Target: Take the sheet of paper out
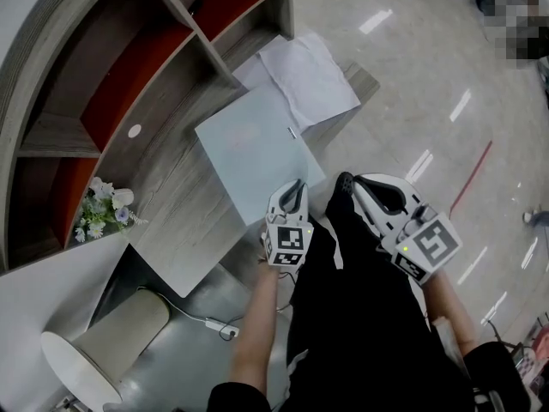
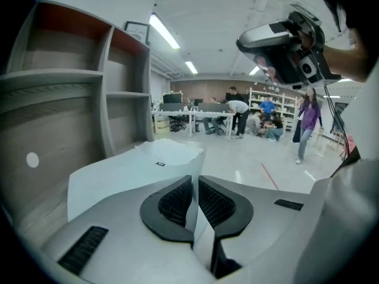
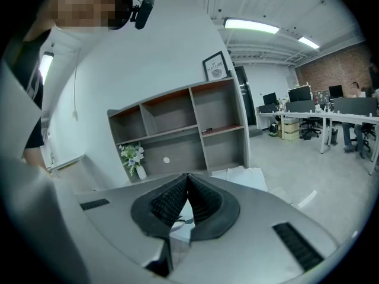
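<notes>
Left gripper [image 2: 194,181]: clamped on the edge of a pale blue flat folder [image 1: 253,148].
Folder tag [image 2: 160,164]: small, black, print unreadable.
Right gripper [image 3: 187,179]: closed, empty.
Framed white sign [image 3: 215,65]: reads "NATURE".

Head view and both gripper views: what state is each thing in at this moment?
Left gripper, shut on the near corner of the pale blue folder.
Right gripper, shut, empty, held beside the desk.
Pale blue folder, lying on the desk, near corner pinched and lifted.
White papers, loose at the desk's far end, beyond the folder.
Flowers, upright by the shelf.
</notes>
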A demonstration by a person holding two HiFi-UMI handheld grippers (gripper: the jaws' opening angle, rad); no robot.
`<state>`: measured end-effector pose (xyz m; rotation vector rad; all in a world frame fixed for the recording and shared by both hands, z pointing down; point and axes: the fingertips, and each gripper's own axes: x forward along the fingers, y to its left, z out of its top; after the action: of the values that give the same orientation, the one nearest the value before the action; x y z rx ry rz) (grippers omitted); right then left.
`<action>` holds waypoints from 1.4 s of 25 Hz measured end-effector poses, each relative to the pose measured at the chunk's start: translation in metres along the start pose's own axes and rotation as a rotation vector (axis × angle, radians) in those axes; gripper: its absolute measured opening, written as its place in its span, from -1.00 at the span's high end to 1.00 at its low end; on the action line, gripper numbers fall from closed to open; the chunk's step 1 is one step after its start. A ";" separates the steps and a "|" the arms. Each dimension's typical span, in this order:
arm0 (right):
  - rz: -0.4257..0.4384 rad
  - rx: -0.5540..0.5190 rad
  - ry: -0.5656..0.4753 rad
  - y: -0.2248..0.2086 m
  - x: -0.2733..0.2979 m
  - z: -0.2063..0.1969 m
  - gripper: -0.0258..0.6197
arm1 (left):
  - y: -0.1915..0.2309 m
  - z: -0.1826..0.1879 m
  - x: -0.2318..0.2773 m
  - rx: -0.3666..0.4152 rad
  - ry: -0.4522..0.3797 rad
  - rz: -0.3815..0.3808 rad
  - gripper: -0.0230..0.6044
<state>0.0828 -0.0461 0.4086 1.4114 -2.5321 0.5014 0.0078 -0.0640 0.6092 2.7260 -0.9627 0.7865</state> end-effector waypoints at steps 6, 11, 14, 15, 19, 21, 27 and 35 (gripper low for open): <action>0.003 0.001 -0.006 0.003 0.002 0.003 0.88 | 0.006 0.020 -0.014 -0.050 -0.071 0.021 0.81; 0.018 -0.011 -0.030 0.009 0.005 0.010 0.88 | 0.011 0.025 -0.032 -0.079 -0.102 0.058 0.81; 0.021 -0.017 -0.034 0.011 0.005 0.013 0.88 | 0.017 0.033 -0.047 -0.125 -0.134 0.088 0.81; 0.023 -0.018 -0.035 0.012 0.005 0.013 0.88 | 0.020 0.035 -0.052 -0.146 -0.145 0.099 0.81; 0.042 -0.026 -0.041 0.020 0.008 0.016 0.88 | 0.033 0.043 -0.077 -0.225 -0.189 0.149 0.81; 0.054 -0.031 -0.042 0.023 0.009 0.017 0.88 | 0.039 0.046 -0.089 -0.257 -0.211 0.178 0.81; 0.089 -0.060 -0.050 0.034 0.021 0.026 0.88 | 0.063 0.052 -0.130 -0.331 -0.274 0.277 0.83; 0.166 -0.109 -0.044 0.056 0.044 0.031 0.88 | 0.084 0.036 -0.172 -0.408 -0.302 0.406 0.86</action>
<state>0.0121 -0.0657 0.3837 1.1936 -2.6813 0.3566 -0.1417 -0.0472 0.4856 2.3553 -1.5727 0.1830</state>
